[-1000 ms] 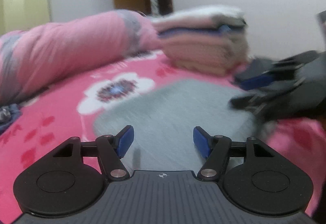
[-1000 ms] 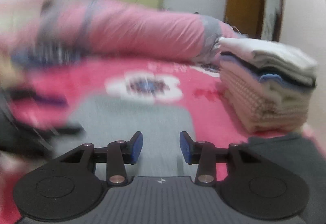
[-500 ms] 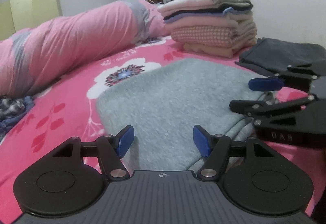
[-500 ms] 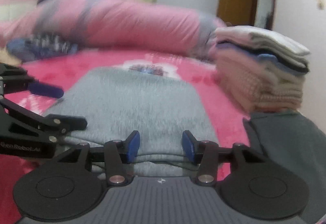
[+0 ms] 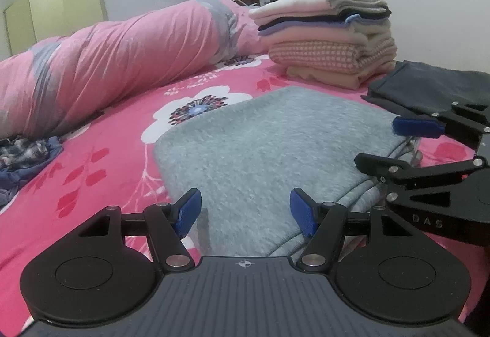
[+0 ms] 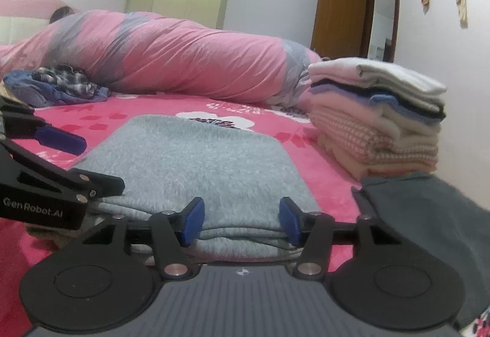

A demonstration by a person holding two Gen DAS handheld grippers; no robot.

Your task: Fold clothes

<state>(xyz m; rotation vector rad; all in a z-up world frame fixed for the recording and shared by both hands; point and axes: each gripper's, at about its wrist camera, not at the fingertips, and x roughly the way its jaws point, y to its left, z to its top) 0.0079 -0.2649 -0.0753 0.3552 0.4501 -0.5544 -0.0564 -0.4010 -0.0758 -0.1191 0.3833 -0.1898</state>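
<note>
A folded grey fleece garment (image 5: 260, 147) (image 6: 196, 165) lies flat on the pink floral bedspread (image 5: 101, 159). My left gripper (image 5: 246, 214) is open, low at the garment's near left corner, nothing between its blue pads. My right gripper (image 6: 240, 219) is open too, its pads level with the layered near edge of the garment. Each gripper shows in the other's view: the right one (image 5: 428, 150) at the garment's right edge, the left one (image 6: 61, 159) at its left edge, both with jaws apart.
A tall stack of folded clothes (image 5: 330, 39) (image 6: 376, 116) stands at the far right. A dark grey garment (image 5: 428, 85) (image 6: 435, 220) lies right of the fleece. A rolled pink quilt (image 5: 107, 58) runs along the back, crumpled clothes (image 6: 58, 84) at its left end.
Both grippers have come down and forward to the near edge of the grey garment and steadied. The right gripper's jaws have opened wider.
</note>
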